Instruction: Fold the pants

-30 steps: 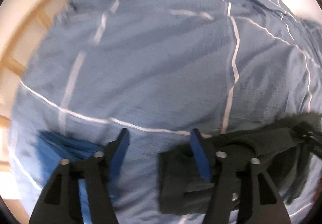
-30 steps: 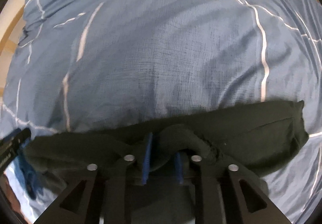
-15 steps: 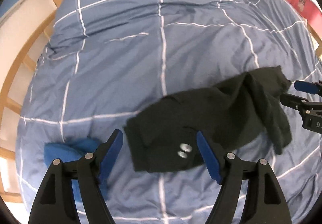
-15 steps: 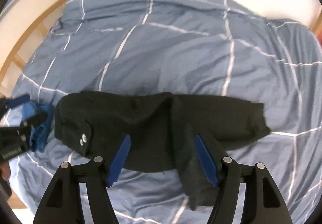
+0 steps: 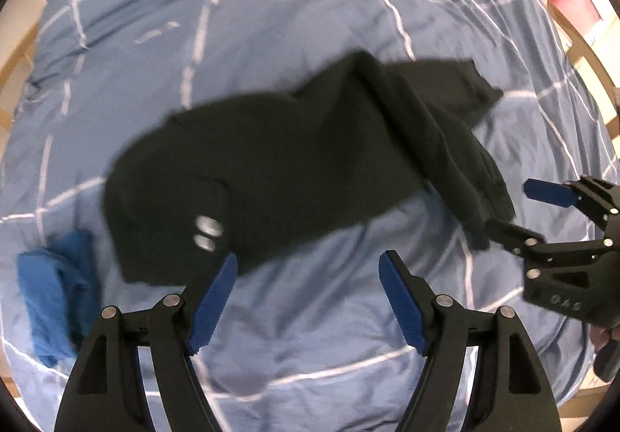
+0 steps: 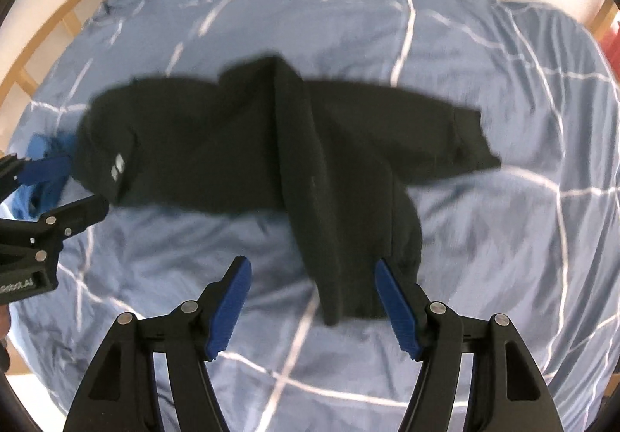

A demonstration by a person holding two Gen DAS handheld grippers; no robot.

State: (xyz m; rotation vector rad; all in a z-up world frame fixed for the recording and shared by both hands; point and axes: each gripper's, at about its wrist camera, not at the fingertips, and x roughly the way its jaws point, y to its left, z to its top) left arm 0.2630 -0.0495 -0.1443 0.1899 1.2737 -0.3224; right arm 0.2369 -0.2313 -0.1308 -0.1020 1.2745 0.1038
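Black pants [image 5: 294,160] are laid on the blue duvet [image 5: 310,25], one leg folded across. L gripper [image 5: 306,292] & R gripper [image 6: 312,300] are seen spread, nothing gripped. Blue cloth [image 5: 54,296] is lying beside waistband.

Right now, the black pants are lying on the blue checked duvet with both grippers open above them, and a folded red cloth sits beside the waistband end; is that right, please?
Nearly: the cloth beside the waistband end is blue, not red, as the left wrist view shows. The rest holds: the black pants lie on the blue checked duvet, with the left gripper and right gripper open above them.
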